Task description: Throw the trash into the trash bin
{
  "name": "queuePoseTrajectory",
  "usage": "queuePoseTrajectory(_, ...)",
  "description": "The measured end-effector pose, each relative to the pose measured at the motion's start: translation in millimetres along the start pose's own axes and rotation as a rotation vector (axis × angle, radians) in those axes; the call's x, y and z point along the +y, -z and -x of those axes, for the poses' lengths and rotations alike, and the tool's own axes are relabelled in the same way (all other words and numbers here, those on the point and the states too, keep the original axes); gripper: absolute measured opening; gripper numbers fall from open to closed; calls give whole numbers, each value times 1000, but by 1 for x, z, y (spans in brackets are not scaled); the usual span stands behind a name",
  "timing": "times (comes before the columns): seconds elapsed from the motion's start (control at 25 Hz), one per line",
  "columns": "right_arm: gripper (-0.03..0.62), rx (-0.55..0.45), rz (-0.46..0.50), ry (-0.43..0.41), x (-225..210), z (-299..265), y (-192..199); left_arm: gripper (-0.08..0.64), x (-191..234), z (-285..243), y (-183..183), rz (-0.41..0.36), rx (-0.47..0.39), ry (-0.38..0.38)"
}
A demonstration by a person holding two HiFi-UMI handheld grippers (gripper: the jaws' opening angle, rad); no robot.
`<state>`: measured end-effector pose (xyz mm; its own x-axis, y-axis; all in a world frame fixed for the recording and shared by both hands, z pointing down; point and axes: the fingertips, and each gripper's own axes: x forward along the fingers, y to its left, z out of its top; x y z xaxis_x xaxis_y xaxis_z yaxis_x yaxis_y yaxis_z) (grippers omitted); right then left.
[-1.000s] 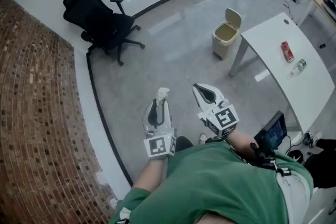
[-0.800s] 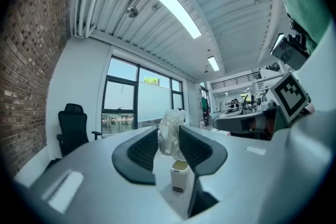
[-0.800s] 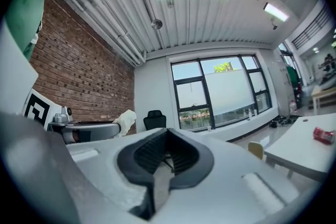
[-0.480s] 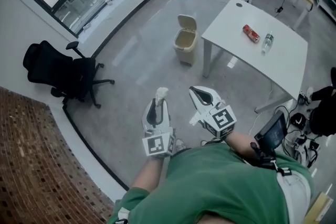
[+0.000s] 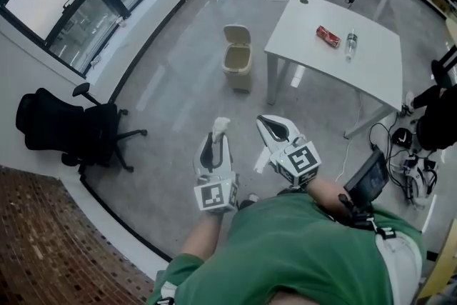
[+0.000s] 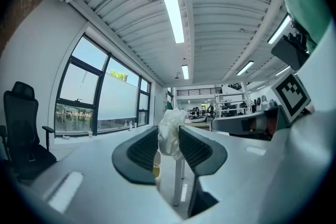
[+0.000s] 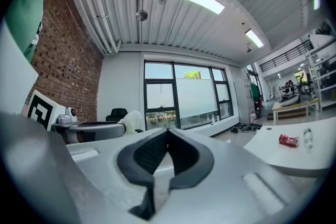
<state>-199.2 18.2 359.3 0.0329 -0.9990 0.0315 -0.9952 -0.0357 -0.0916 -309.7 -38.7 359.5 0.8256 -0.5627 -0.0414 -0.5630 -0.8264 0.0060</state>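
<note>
Your left hand-held gripper [image 6: 168, 132] is clamped on the crumpled white trash [image 6: 169, 119], which pokes out past the jaw tips. Your right hand-held gripper [image 7: 168, 136] holds nothing, its jaw tips meeting. Both point level, side by side. The trash bin [image 5: 238, 69] stands well ahead on the floor, lid up, near the white worktop [image 5: 371, 78] carrying a red can [image 5: 328, 36] and a bottle [image 5: 350, 43].

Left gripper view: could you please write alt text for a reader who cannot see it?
The left gripper pinches a crumpled white paper wad between its two dark fingers. Behind it are tall windows, a black office chair at left, and long ceiling lights.
</note>
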Motion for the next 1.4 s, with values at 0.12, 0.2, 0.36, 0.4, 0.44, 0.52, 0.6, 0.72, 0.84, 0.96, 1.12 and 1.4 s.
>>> queuePoseTrajectory(0.12, 3, 16, 1, 40, 11, -6, 6, 133, 17, 3, 1, 7, -1, 25)
queuePoseTrajectory(0.2, 3, 20, -1, 61, 18, -9, 8, 133, 27, 5, 4, 14, 1, 39)
queuePoseTrajectory(0.36, 3, 29, -7, 100, 25, -13, 13, 133, 35, 5, 15, 36, 16, 67)
queuePoseTrajectory(0.4, 3, 34, -6, 107, 26, -13, 14, 133, 36, 5, 17, 43, 20, 74)
queuePoseTrajectory(0.44, 3, 36, -2, 110, 26, -14, 16, 133, 36, 5, 18, 49, 22, 82)
queuePoseTrajectory(0.52, 3, 38, 5, 109, 25, -15, 20, 133, 34, 2, 20, 56, 24, 97)
queuePoseTrajectory(0.6, 3, 48, -2, 125, 21, -17, 21, 133, 34, -3, 22, 60, 27, 105)
queuePoseTrajectory(0.72, 3, 49, -2, 117, 17, -28, 25, 133, 37, -13, 25, 61, 31, 109)
queuePoseTrajectory(0.84, 3, 44, -1, 98, 8, -43, 29, 133, 43, -28, 29, 54, 39, 106)
queuePoseTrajectory(0.96, 3, 40, -5, 89, -5, -60, 29, 133, 49, -48, 31, 47, 44, 99)
queuePoseTrajectory(1.12, 3, 28, -18, 92, -28, -88, 24, 133, 58, -80, 31, 41, 57, 97)
queuePoseTrajectory(1.4, 3, 13, -40, 91, -80, -126, 15, 133, 59, -145, 30, 12, 76, 99)
